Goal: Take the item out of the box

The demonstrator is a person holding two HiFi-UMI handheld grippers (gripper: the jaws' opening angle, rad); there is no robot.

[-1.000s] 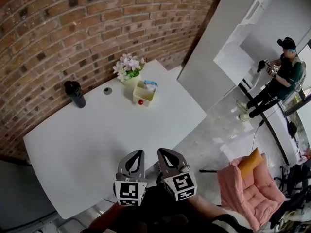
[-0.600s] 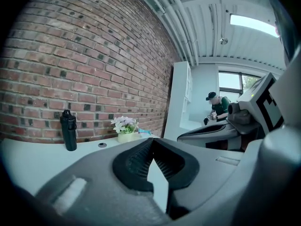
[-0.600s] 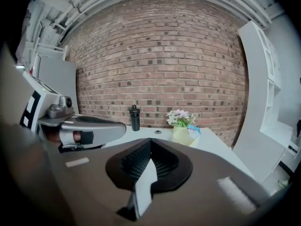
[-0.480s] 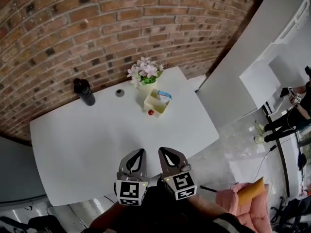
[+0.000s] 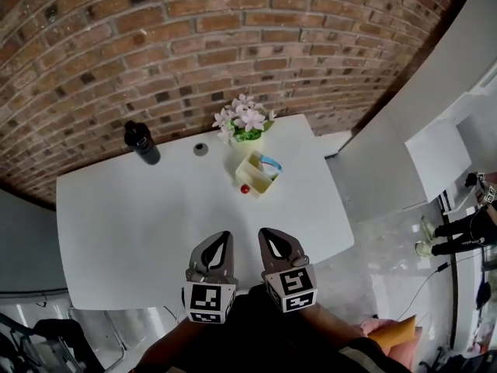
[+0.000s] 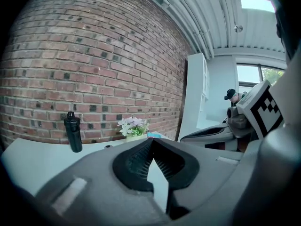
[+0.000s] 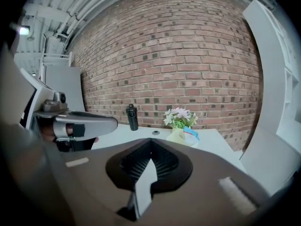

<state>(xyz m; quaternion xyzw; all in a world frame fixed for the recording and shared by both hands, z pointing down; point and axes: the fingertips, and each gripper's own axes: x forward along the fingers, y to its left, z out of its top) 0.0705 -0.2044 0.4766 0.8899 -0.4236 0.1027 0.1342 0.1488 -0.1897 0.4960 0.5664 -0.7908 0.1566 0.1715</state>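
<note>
The left gripper (image 5: 224, 238) and right gripper (image 5: 265, 235) are hovering at bottom centre, over the counter's (image 5: 140, 216) near part; both pairs of fingers are pressing together, gripping nothing; the pale yellow box (image 5: 260, 179) (a blue thing (image 5: 269, 163) is poking out) is sitting well apart at upper centre, just before the flowers (image 5: 245, 120).

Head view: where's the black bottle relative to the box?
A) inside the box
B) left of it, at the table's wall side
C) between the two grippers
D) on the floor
B: the black bottle stands upright on the table near the brick wall, well left of the box, with a small disc between them.
</note>
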